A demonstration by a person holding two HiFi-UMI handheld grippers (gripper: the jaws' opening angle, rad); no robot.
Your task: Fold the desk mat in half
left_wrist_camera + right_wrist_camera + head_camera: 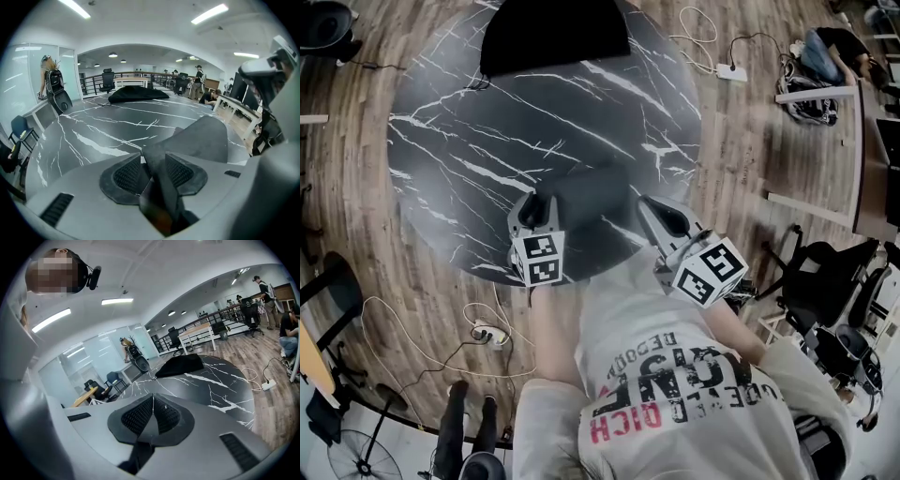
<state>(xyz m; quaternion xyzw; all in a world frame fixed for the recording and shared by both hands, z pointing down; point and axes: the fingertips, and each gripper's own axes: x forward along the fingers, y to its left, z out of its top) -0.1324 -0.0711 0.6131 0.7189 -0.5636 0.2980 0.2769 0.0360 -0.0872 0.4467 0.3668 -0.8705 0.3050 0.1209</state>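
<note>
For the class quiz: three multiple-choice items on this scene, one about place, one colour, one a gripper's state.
1. The black cloth lies: A at the table's far edge; B on the floor; C on a chair.
2. The table's veins are: A red; B white; C green.
3. The left gripper's jaws are: A apart, desk mat corner between; B together, empty; C around a cable.
Key: A, it lies at the rim at the head view's top; B, white streaks cross the black top; A, a gap shows beside the mat.
</note>
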